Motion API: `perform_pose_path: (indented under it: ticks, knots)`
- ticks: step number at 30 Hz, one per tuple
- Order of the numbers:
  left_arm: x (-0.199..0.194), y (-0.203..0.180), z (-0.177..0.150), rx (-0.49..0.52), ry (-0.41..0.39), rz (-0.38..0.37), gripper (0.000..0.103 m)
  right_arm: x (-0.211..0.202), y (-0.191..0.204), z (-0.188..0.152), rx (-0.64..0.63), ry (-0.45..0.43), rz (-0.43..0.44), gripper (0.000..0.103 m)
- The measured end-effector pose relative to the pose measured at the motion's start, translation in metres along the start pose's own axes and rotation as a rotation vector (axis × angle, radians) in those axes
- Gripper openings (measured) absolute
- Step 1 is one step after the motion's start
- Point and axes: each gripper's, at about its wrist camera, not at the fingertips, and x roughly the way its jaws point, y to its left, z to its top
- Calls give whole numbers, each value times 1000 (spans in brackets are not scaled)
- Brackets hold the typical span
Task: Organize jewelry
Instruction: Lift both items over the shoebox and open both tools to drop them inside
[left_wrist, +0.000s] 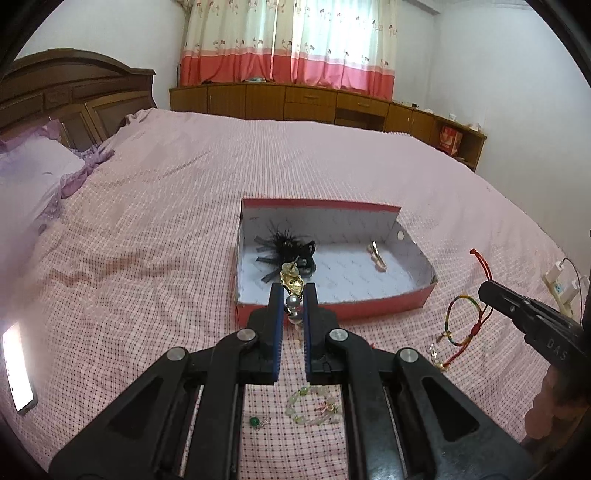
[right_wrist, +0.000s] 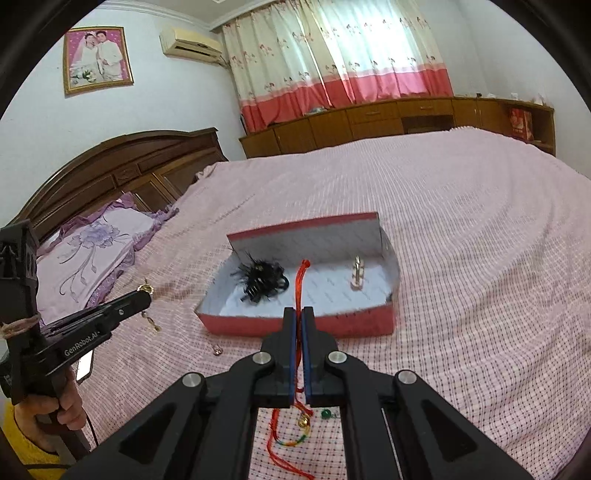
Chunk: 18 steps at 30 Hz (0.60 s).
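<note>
My left gripper (left_wrist: 293, 291) is shut on a gold and pearl earring (left_wrist: 293, 282), held above the near wall of the open red box (left_wrist: 369, 309). A black feather hair clip (left_wrist: 284, 247) and a small gold clip (left_wrist: 376, 256) lie inside the box. At the right, my right gripper (left_wrist: 485, 290) is shut on a red cord bracelet (left_wrist: 463, 319) with a multicolour loop hanging below. In the right wrist view the right gripper (right_wrist: 299, 314) pinches the red cord (right_wrist: 300, 284) in front of the box (right_wrist: 295, 325). The left gripper (right_wrist: 144, 293) shows at the left with the earring (right_wrist: 147, 286).
A pale green bead bracelet (left_wrist: 314, 406) and a green bead earring (left_wrist: 255, 422) lie on the pink bedspread under the left gripper. A small earring (right_wrist: 218, 350) lies left of the box. A lit phone (left_wrist: 16, 365) lies at the far left, pillows (right_wrist: 92, 247) beyond.
</note>
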Motion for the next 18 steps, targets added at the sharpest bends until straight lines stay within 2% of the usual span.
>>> perform_pose_path:
  ticks: [8,14,18]
  knots:
    - [7,-4,13,-12,-40,-3,1,4,10,19,-37,-39,4,4]
    - [17,-12,21,25,-89,9,1,13,9,34,-34,-85,-1,4]
    - [26,-12,26,4,-118,9,1,24,6,43,-32,-98,-11,4]
